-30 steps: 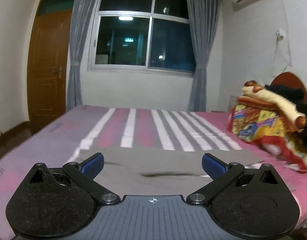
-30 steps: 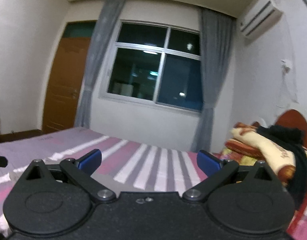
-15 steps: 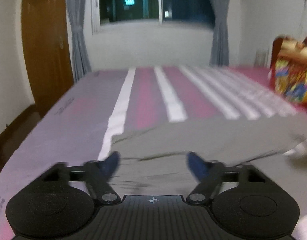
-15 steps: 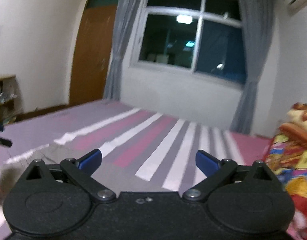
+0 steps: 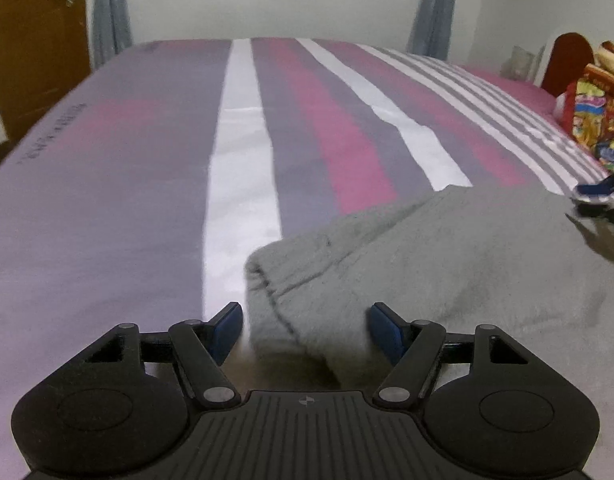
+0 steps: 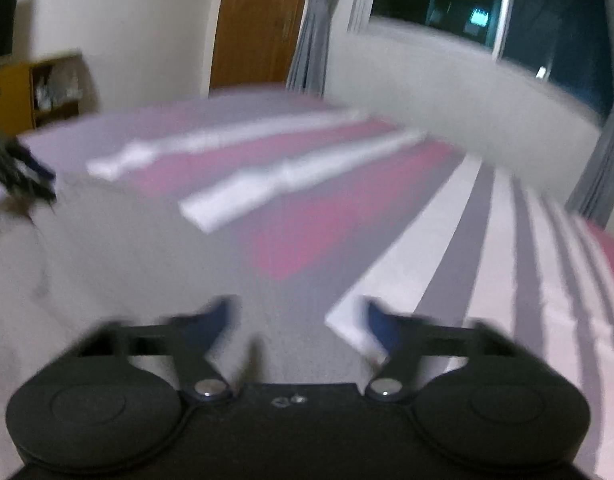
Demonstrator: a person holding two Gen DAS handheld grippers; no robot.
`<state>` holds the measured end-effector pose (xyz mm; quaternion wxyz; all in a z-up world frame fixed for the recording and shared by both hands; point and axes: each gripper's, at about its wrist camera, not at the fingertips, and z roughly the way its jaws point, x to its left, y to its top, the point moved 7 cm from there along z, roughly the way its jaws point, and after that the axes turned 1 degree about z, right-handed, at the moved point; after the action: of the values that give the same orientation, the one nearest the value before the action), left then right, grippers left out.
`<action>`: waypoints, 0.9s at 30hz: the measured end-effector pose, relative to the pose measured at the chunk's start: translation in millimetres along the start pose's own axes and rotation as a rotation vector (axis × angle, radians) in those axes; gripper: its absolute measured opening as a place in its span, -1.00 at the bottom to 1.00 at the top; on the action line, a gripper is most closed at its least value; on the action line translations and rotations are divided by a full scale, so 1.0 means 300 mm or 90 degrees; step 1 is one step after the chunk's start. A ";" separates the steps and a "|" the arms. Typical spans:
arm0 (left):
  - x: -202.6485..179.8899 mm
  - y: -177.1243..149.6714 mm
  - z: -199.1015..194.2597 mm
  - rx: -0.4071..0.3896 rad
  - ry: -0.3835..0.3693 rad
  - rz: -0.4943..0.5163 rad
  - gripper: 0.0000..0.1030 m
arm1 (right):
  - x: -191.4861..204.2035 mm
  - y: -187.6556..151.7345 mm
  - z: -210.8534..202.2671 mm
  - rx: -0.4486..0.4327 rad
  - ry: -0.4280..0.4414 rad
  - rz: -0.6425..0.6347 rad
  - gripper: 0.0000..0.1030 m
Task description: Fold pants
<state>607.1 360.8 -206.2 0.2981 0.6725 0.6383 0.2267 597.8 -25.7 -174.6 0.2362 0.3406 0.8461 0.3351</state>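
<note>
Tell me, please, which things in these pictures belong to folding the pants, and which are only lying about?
Belong to the job:
- grey pants
- left gripper, jaws around the pants' end
- right gripper, jaws just closing, pants edge between them
- striped bed sheet

Only lying about:
- colourful bedding pile
- wooden door
- curtains

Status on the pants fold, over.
Left gripper open, straddling pants corner. Right gripper jaws just closing over pants edge, blurred. Pants flat on bed. Nothing in the way.
</note>
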 end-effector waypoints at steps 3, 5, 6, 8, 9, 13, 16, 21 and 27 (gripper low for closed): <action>0.007 0.012 0.034 -0.004 -0.009 0.024 0.36 | -0.045 -0.039 0.041 0.026 0.021 0.000 0.02; 0.029 0.023 0.056 -0.001 -0.021 0.032 0.36 | -0.083 -0.033 0.066 0.033 0.047 0.004 0.26; 0.039 0.026 0.069 0.003 -0.028 0.029 0.36 | -0.092 -0.037 0.070 0.042 0.057 -0.004 0.32; 0.051 0.034 0.103 0.013 -0.045 0.021 0.36 | -0.107 -0.028 0.115 0.065 0.088 -0.006 0.32; 0.051 0.039 0.121 0.018 -0.053 0.015 0.36 | -0.114 -0.030 0.126 0.079 0.106 -0.001 0.32; 0.032 0.058 0.177 0.030 -0.060 0.040 0.38 | -0.127 -0.031 0.148 0.108 0.145 -0.010 0.26; 0.029 0.070 0.189 0.045 -0.061 0.040 0.10 | -0.105 -0.026 0.150 0.118 0.168 -0.023 -0.69; -0.016 0.078 0.124 0.008 -0.058 0.039 -0.65 | -0.051 -0.016 0.088 0.095 0.119 -0.058 -0.92; -0.040 0.107 -0.200 -0.127 -0.083 0.049 -0.66 | 0.035 0.045 -0.245 0.001 0.073 -0.100 -0.92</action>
<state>588.2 355.3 -140.1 0.3950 0.6771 0.5655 0.2562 550.3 -40.5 -117.8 0.2125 0.2532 0.8827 0.3341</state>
